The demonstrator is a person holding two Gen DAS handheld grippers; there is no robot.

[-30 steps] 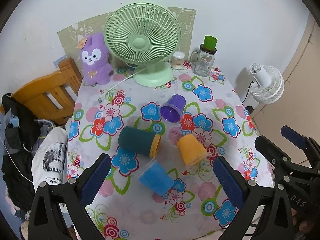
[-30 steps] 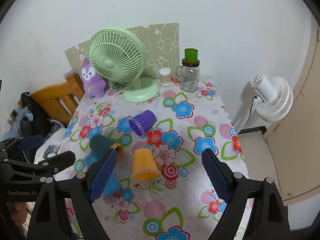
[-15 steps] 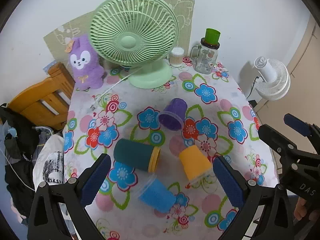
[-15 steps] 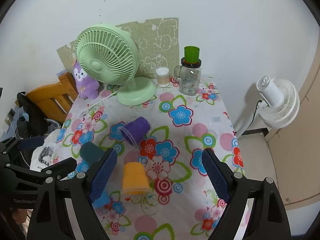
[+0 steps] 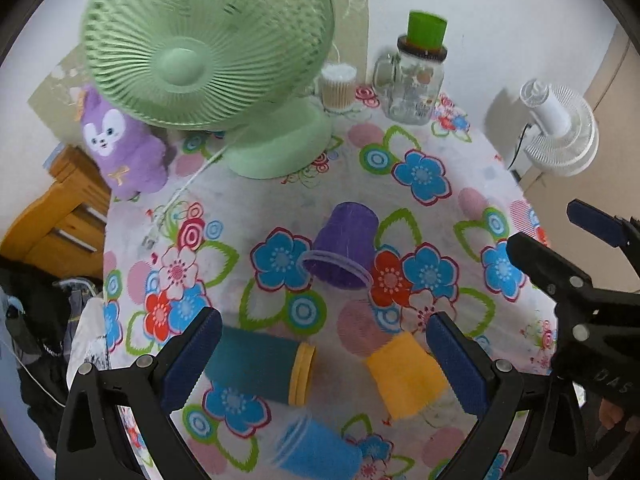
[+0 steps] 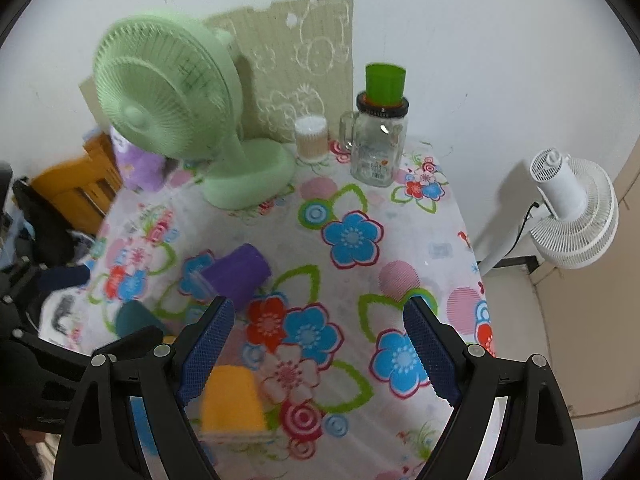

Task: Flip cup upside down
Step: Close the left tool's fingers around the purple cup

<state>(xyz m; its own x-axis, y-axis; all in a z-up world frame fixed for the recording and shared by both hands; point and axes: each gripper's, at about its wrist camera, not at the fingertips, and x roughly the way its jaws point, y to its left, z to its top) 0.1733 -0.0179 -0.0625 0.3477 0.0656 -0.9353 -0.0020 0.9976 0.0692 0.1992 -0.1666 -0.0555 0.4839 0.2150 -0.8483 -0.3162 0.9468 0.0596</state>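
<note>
Several cups sit on the floral tablecloth. A purple cup lies on its side, mouth toward me; it also shows in the right wrist view. A teal cup with a yellow rim lies on its side. A blue cup lies on its side at the front. An orange cup stands mouth down, also seen in the right wrist view. My left gripper is open above the teal and orange cups. My right gripper is open and empty, over the cloth right of the orange cup.
A green desk fan, a purple plush toy, a cotton-swab jar and a glass mug with a green cup on it stand at the back. A white floor fan is off the table's right edge; a wooden chair is left.
Both grippers have moved forward and lower over the table, so the cups and the green fan appear larger and nearer. Both stay open. No cup has moved.
</note>
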